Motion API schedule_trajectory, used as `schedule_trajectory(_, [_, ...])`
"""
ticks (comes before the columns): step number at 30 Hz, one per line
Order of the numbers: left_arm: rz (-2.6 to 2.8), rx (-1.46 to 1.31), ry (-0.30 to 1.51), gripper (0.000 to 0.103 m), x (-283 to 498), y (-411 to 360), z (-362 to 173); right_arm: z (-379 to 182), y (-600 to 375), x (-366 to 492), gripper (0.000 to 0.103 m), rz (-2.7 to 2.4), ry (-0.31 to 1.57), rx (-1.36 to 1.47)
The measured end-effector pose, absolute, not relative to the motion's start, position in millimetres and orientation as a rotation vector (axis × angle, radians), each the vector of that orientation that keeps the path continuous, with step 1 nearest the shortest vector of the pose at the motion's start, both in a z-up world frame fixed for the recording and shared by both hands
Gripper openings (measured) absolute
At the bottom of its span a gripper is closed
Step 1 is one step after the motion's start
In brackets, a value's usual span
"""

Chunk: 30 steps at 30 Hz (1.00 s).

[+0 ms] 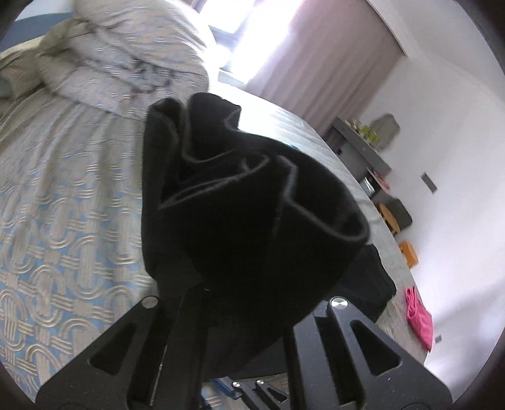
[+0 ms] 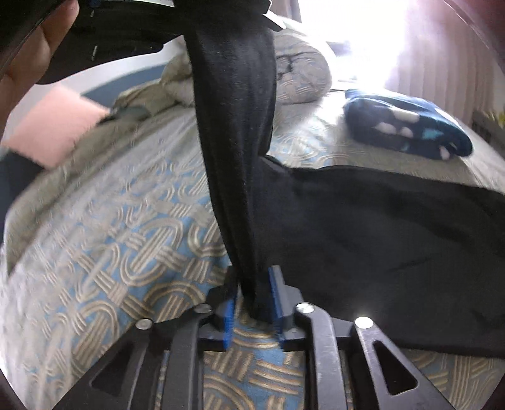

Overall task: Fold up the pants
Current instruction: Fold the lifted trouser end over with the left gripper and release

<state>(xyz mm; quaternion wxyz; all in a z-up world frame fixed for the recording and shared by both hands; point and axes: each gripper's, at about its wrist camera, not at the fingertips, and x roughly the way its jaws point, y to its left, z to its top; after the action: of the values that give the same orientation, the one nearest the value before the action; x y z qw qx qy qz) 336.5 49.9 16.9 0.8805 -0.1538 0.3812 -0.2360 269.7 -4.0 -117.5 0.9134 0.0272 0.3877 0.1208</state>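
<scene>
Black pants (image 2: 363, 227) dominated both wrist views. Nearest the right camera, the right gripper (image 2: 252, 302) stood partly open, its blue pads (image 2: 228, 318) flanking a hanging strip of the fabric without clearly pressing it. That strip rose taut to the left gripper (image 2: 221, 6) at the top edge, held by a hand (image 2: 34, 47) above a pink sleeve (image 2: 53, 126). The left camera showed bunched black folds hiding the fingertips of the left gripper, clamped shut on the cloth. The rest of the pants lay spread across a blue-and-beige patterned bedspread (image 2: 120, 246). Farther back sat a folded navy garment (image 2: 407, 126), a pillow (image 1: 132, 53) and curtains (image 1: 322, 63).
</scene>
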Motion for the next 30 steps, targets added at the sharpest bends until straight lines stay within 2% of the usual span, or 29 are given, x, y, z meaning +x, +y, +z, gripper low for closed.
schedule_trajectory(7, [-0.558, -0.224, 0.934, 0.006, 341, -35, -12, -107, -71, 252, 0.028, 0.199, 0.827, 0.278])
schedule_trajectory(11, [-0.587, -0.172, 1.038, 0.007, 339, -83, -43, -124, -117, 230, 0.029, 0.136, 0.886, 0.419])
schedule_trajectory(12, [-0.600, -0.157, 1.078, 0.012, 338, -95, -54, -128, -129, 224, 0.029, 0.122, 0.897, 0.465])
schedule_trajectory(16, [-0.619, -0.168, 1.249, 0.050, 334, -129, -97, -130, -168, 201, 0.030, 0.078, 0.881, 0.583])
schedule_trajectory(17, [-0.624, -0.200, 1.262, 0.054, 333, -130, -101, -130, -173, 198, 0.031, 0.050, 0.898, 0.573])
schedule_trajectory(19, [-0.661, -0.250, 1.243, 0.072, 332, -129, -97, -136, -182, 193, 0.032, 0.060, 0.893, 0.601])
schedule_trajectory(23, [-0.700, -0.314, 1.217, 0.075, 330, -111, -75, -135, -198, 190, 0.031, 0.088, 0.878, 0.662])
schedule_trajectory(26, [-0.727, -0.370, 1.158, 0.083, 330, -85, -47, -123, -210, 182, 0.032, 0.082, 0.824, 0.677])
schedule_trajectory(30, [-0.667, -0.397, 1.057, 0.084, 336, -36, -26, -101, -239, 176, 0.032, 0.042, 0.728, 0.734])
